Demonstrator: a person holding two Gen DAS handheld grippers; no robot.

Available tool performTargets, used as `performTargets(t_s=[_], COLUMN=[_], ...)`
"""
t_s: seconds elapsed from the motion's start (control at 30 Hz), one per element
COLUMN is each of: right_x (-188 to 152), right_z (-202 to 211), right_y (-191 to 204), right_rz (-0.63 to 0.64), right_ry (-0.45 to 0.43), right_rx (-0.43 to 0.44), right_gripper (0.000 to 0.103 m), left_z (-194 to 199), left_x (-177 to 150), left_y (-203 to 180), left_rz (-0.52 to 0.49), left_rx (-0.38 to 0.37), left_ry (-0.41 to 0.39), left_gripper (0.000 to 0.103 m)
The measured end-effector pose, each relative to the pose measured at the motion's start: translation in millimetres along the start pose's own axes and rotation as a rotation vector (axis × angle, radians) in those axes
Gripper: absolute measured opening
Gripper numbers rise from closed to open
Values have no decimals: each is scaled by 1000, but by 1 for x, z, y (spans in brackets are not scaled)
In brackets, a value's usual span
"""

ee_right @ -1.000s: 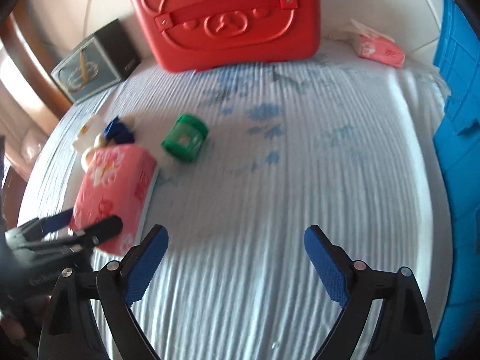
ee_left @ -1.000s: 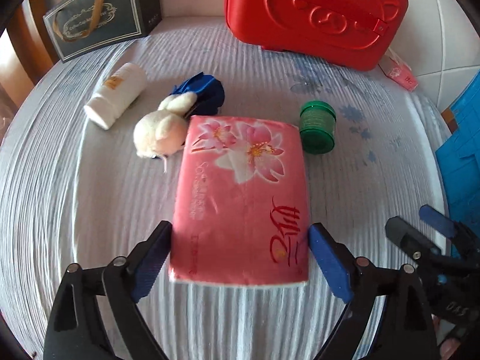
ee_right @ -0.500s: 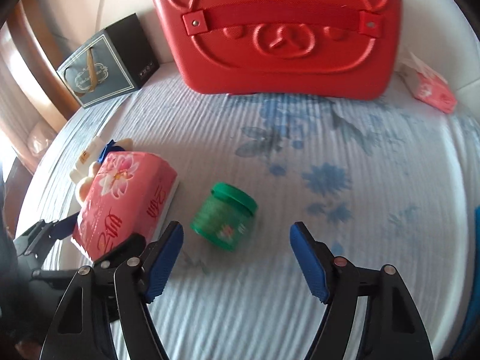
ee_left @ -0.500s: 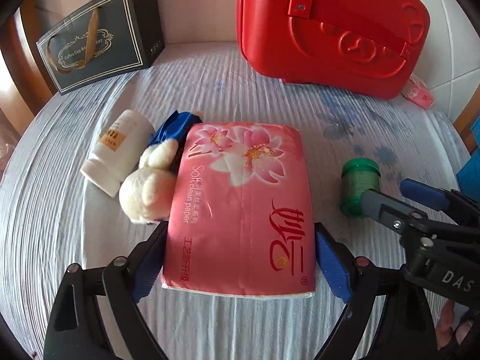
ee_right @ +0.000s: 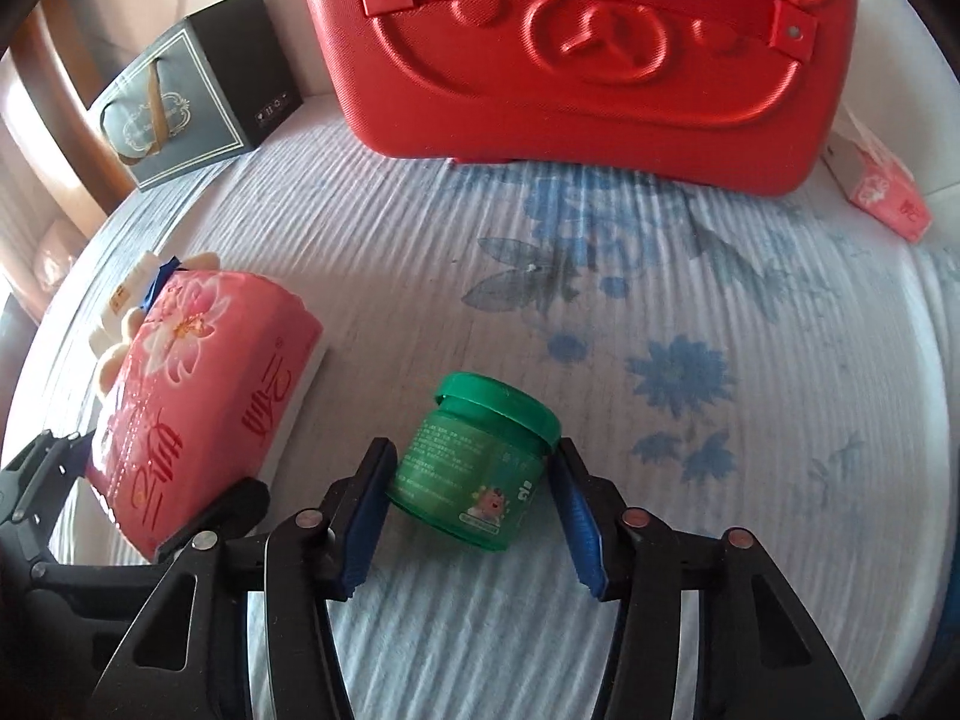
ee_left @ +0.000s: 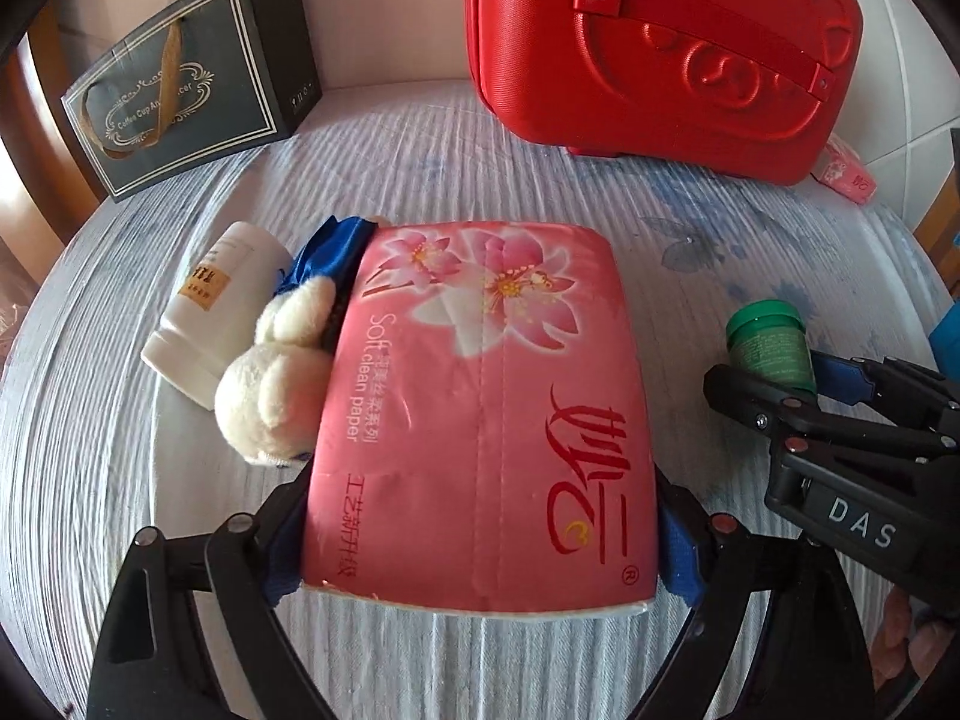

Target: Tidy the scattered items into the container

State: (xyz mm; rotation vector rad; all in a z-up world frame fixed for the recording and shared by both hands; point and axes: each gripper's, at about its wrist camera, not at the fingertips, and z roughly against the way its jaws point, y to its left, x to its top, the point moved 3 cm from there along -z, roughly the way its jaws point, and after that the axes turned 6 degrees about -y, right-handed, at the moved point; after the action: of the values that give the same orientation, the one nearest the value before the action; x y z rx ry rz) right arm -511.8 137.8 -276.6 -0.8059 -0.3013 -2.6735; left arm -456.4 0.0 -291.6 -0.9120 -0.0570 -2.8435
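A pink tissue pack [ee_left: 480, 420] lies on the striped bedsheet, with my left gripper [ee_left: 480, 546] shut on its near end, one blue pad on each side. It also shows in the right wrist view [ee_right: 198, 384]. A green jar [ee_right: 474, 462] lies tilted on its side between the fingers of my right gripper [ee_right: 471, 516], which are closed in around it. The jar [ee_left: 771, 343] also shows in the left wrist view. A cream plush toy [ee_left: 279, 372] with blue cloth and a white bottle [ee_left: 210, 306] lie left of the pack. A closed red bear-face case [ee_right: 576, 54] stands at the back.
A dark gift bag [ee_left: 180, 102] stands at the back left. A small pink tissue packet [ee_right: 882, 192] lies at the back right beside the red case. Something blue sits at the far right edge [ee_left: 948, 336]. Flower-print sheet lies between the jar and the case.
My left gripper has slid further onto the tissue pack and closed on it. My right gripper has moved in to the green jar and its fingers have narrowed around it.
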Motion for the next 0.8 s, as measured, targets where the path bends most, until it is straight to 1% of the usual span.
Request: performTargets(t_s=[0.13, 0.27, 0.37, 0.53, 0.7, 0.8], right_x=[-2, -10, -17, -32, -44, -51], right_z=[28, 64, 98, 166, 235, 268], right_y=[1, 2, 5, 18, 38, 51], right_rz=[5, 1, 6, 14, 57, 86], right_ry=[-28, -59, -95, -177, -283, -330], right_rx=[-14, -18, -24, -8, 19, 42], right_gripper=[51, 51, 51, 51, 51, 51], left_z=[23, 59, 97, 169, 239, 271], left_x=[-7, -12, -15, -22, -38, -52], left_y=[-4, -9, -10, -10, -10, -11], left_rz=[-5, -10, -6, 7, 29, 39], left_rx=[-7, -11, -8, 23, 67, 87], left_ry=[-18, -50, -93, -181, -265, -298], left_gripper=[91, 91, 91, 91, 91, 91])
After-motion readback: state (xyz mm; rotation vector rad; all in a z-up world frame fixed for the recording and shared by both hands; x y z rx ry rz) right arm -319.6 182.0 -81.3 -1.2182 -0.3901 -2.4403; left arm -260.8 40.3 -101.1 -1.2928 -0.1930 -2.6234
